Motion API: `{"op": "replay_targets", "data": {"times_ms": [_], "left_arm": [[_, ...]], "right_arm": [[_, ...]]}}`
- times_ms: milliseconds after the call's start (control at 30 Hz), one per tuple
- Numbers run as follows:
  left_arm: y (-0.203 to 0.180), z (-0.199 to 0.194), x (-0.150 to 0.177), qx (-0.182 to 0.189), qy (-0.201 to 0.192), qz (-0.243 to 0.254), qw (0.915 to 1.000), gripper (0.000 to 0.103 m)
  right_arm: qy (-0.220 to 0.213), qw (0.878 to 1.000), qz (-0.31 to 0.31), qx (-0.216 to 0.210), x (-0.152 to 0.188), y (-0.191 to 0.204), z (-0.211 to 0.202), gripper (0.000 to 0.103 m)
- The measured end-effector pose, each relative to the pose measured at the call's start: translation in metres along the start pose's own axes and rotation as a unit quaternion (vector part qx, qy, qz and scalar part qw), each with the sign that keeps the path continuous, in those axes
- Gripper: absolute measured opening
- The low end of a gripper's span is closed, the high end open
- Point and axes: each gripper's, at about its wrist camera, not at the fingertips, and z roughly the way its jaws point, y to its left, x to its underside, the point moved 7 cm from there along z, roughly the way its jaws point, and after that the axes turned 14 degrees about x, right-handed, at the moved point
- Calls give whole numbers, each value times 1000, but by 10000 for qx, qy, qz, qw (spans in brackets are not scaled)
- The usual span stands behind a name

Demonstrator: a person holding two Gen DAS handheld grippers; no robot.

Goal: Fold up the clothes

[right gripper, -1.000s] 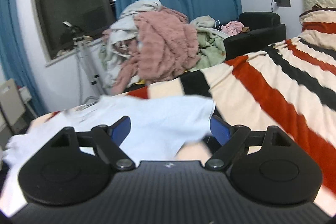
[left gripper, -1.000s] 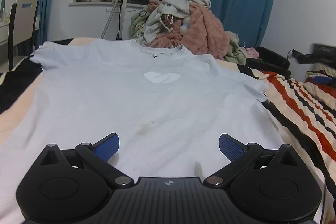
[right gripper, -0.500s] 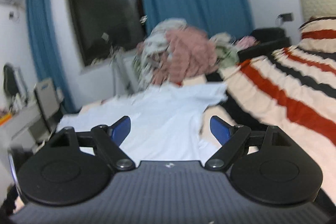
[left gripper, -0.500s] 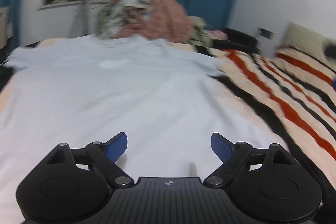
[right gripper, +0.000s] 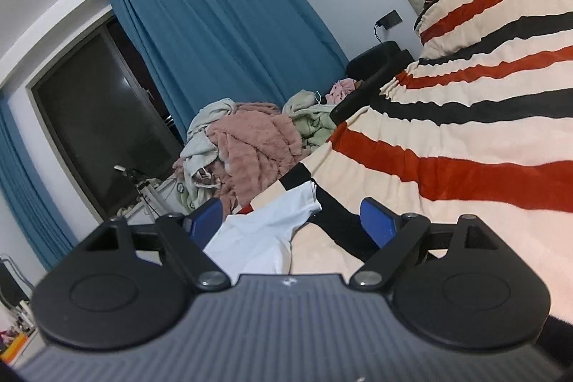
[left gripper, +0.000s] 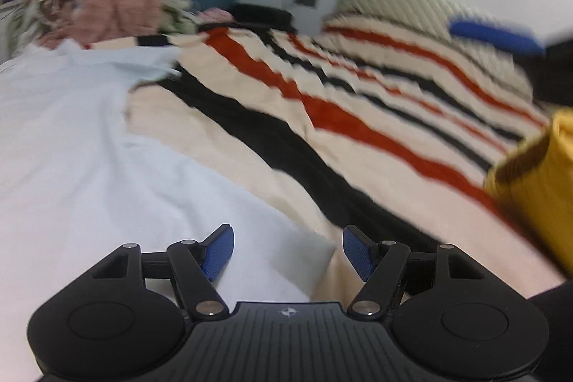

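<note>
With the pale blue T-shirt spread flat on the striped blanket of the bed, front up, neck toward the heap of clothes at the far end, time to take its near right corner and far right sleeve for a lengthwise fold.

Left hand-held gripper: closing, hem corner lying between the blue pads, not yet pinched. Better to drop lower first, slide one pad under the cloth, then close on the shirt only, none of the blanket.

Right hand-held gripper: jaws opening, wide apart, nothing held, aimed toward the sleeve well ahead. Needs to reach on, grip at the shoulder seam.

Then lift both together, keep the edge taut, carry across toward the middle. Watch for a slack, bunched edge.
</note>
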Motion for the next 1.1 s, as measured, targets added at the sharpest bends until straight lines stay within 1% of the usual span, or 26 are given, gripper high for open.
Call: {"op": "replay_targets", "data": {"times_ms": [67, 100, 133, 167, 200, 267, 333, 433, 467, 500, 533, 567, 600, 633, 667, 700, 733, 833, 867, 933, 1033, 1100], "left_arm": [[4, 16, 4, -324, 194, 142, 9992, 61], [8, 20, 5, -412, 199, 175, 9988, 46], [10, 22, 4, -473, 171, 214, 9985, 18], [11, 23, 3, -424, 182, 201, 9987, 1], [12, 24, 2, -374, 194, 187, 9989, 2], [8, 10, 1, -123, 121, 232, 9996, 2], [-3, 1, 3, 207, 129, 257, 9994, 2], [-14, 2, 12, 185, 261, 502, 9982, 2], [-13, 0, 12, 218, 244, 427, 9986, 2], [-12, -1, 12, 250, 227, 352, 9988, 3], [-8, -3, 11, 319, 217, 199, 9991, 8], [-5, -6, 11, 312, 221, 74, 9992, 13], [-2, -9, 12, 304, 225, -50, 9993, 24], [0, -14, 12, 235, 229, -52, 9994, 41], [2, -19, 12, 165, 233, -52, 9996, 51], [3, -26, 12, 61, 195, -24, 9998, 70], [8, -34, 10, -94, 157, -22, 9998, 83], [20, -59, 3, -560, 42, -15, 9984, 85], [25, -69, 0, -627, -3, -82, 9980, 86], [36, -88, -6, -760, -94, -216, 9968, 91], [53, -120, -14, -1016, -237, -341, 9940, 93], [67, -144, -18, -1166, -337, -452, 9916, 99]], "right_arm": [[72, 9999, -113, -9, 5, 4, 5, 86], [105, 9998, -174, -14, 7, 6, 6, 86], [132, 9996, -245, -19, 10, 9, 7, 86], [142, 9993, -330, -27, 12, 12, 8, 86], [126, 9991, -413, -41, 13, 14, 7, 86], [39, 9987, -505, -53, 13, 16, 4, 86], [-55, 9983, -578, -59, 12, 18, 1, 86], [-197, 9963, -808, -194, 12, 26, -6, 86], [-220, 9952, -925, -238, 13, 29, -7, 86], [-214, 9939, -1048, -264, 15, 33, -8, 86], [-200, 9929, -1140, -277, 17, 35, -8, 86], [-194, 9923, -1191, -294, 18, 37, -8, 86], [-192, 9918, -1222, -320, 18, 38, -9, 86], [-190, 9913, -1254, -346, 18, 40, -9, 86], [-182, 9909, -1274, -386, 19, 41, -10, 86], [-166, 9906, -1281, -442, 19, 42, -10, 86], [-150, 9903, -1287, -498, 20, 43, -11, 86], [-173, 9895, -1307, -595, 20, 45, -13, 86], [-192, 9891, -1322, -618, 19, 46, -14, 86], [-212, 9877, -1385, -687, 20, 49, -17, 86], [-231, 9856, -1490, -761, 22, 54, -20, 86], [-212, 9845, -1548, -795, 24, 58, -21, 86]]}}
